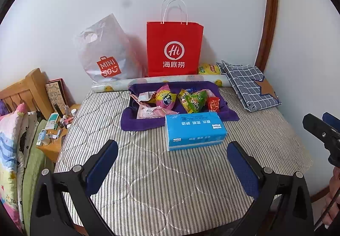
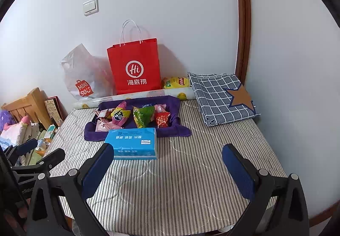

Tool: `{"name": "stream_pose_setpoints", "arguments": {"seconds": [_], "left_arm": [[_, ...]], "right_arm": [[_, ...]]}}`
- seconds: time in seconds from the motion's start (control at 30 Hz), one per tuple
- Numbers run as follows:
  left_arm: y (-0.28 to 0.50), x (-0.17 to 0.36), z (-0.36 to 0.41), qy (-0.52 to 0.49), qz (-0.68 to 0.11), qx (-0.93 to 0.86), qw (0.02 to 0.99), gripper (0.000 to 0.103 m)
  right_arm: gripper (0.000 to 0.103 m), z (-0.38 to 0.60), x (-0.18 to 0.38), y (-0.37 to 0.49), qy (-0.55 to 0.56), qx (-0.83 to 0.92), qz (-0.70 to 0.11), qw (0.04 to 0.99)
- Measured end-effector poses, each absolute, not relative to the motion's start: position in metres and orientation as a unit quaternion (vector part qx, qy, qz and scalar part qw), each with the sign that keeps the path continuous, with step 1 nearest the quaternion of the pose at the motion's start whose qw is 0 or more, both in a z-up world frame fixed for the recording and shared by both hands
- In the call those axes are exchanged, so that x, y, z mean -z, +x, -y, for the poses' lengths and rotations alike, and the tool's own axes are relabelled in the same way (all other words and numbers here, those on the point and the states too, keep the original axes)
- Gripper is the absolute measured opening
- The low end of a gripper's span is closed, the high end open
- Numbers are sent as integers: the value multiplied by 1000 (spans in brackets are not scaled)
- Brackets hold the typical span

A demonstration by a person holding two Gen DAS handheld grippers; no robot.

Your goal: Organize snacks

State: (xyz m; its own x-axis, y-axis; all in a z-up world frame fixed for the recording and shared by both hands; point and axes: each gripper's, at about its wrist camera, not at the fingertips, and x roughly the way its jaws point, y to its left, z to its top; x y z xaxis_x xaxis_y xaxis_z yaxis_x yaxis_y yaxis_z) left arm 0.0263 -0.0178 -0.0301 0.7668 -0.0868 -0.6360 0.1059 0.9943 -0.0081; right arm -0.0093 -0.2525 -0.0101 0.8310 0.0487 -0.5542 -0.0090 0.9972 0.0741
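A purple cloth-lined tray (image 1: 136, 123) is sitting mid-way on the grey striped quilted mattress (image 1: 170, 182), holding crinkly plastic snack packets (image 1: 191, 100). A blue rectangular tissue pack (image 1: 194, 130) is lying just before it; a red paper handled bag (image 1: 174, 48) is standing behind, a folded checked cloth (image 1: 248, 87) lying right.
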Motion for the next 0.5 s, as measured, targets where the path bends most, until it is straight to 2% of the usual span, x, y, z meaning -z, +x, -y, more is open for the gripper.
{"name": "stream_pose_setpoints", "arguments": {"seconds": [0.5], "left_arm": [[25, 29, 16, 12, -339, 51, 939, 101]], "right_arm": [[103, 251, 11, -10, 36, -16, -289, 956]]}}
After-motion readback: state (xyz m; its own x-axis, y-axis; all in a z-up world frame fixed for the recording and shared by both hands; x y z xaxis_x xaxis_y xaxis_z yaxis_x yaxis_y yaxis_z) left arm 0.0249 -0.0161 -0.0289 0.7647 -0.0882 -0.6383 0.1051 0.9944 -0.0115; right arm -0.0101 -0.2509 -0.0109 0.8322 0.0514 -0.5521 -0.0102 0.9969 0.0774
